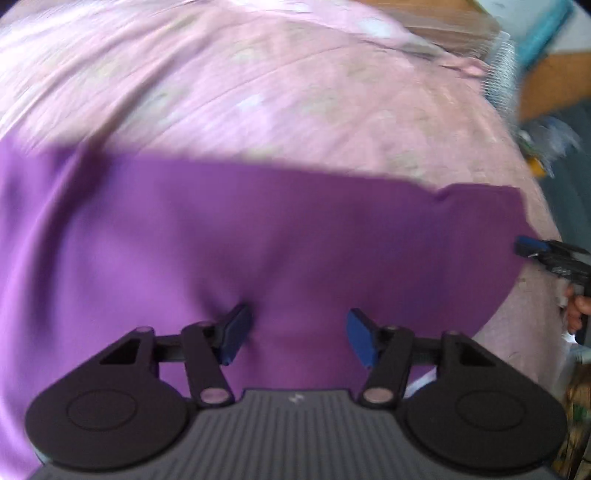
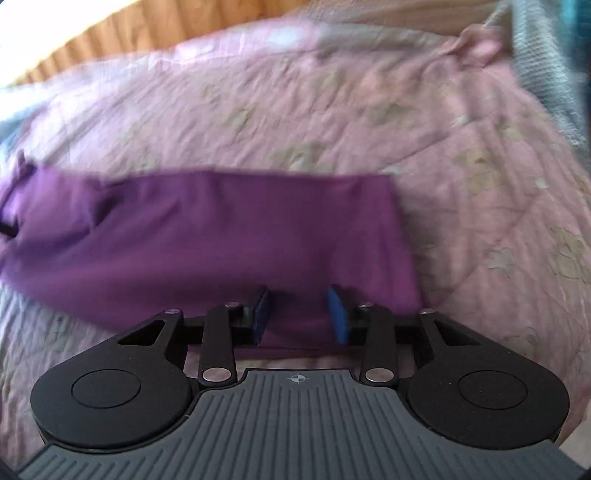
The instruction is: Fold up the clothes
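In the left wrist view, a purple garment is seen spread across a pink quilt that covers a bed. The left tongs are held low over the near part of the cloth, with the jaws set well apart and nothing gripped between them. One blue pad is pressed into the fabric, and small creases are drawn toward it; this is judged to be either a smoothing touch or the start of a pinch. At the right border the right tongs are seen side-on, just beside the garment's edge; from this view their opening cannot be told. Some blurred clutter is seen past the far edge of the bed, but no basket or box with contents can be made out.

In the right wrist view, the same garment is shown as a long band lying flat on the quilt, its left end bunched. The right tongs are placed at the near hem, the jaws moderately parted, with cloth lying between the pads but not clamped. The placement is judged to suit taking hold of that hem for a fold. A wooden board is seen beyond the bed.
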Action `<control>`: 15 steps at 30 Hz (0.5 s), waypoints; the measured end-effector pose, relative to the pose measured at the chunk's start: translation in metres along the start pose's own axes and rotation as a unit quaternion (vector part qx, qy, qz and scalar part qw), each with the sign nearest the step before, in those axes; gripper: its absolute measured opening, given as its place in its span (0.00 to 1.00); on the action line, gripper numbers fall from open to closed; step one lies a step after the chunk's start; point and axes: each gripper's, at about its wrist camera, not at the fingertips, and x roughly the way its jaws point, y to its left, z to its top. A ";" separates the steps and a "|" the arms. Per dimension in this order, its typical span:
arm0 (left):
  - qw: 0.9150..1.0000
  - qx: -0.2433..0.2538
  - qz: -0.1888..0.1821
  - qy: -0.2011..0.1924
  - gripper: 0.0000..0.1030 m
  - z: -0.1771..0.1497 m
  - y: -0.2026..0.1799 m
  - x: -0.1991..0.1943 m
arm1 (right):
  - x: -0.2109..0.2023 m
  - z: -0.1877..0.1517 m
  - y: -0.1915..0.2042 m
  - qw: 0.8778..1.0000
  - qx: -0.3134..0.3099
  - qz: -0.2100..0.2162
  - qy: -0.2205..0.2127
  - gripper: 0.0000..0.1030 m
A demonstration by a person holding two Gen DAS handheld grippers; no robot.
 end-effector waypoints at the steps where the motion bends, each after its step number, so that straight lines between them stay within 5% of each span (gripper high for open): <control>1: 1.000 -0.015 0.003 -0.004 0.53 -0.009 0.010 -0.005 | -0.003 0.002 -0.004 1.000 0.008 -0.015 0.009 0.23; 5: 0.997 -0.060 0.005 -0.039 0.55 -0.021 0.037 -0.040 | -0.020 0.018 0.003 0.998 0.004 -0.066 0.015 0.27; 10: 0.985 -0.123 0.058 -0.102 0.60 -0.035 0.102 -0.082 | -0.009 0.057 0.103 0.997 -0.068 0.030 -0.014 0.45; 15: 0.967 -0.190 0.145 -0.093 0.58 -0.091 0.194 -0.116 | 0.055 0.055 0.178 0.990 -0.109 0.066 0.061 0.48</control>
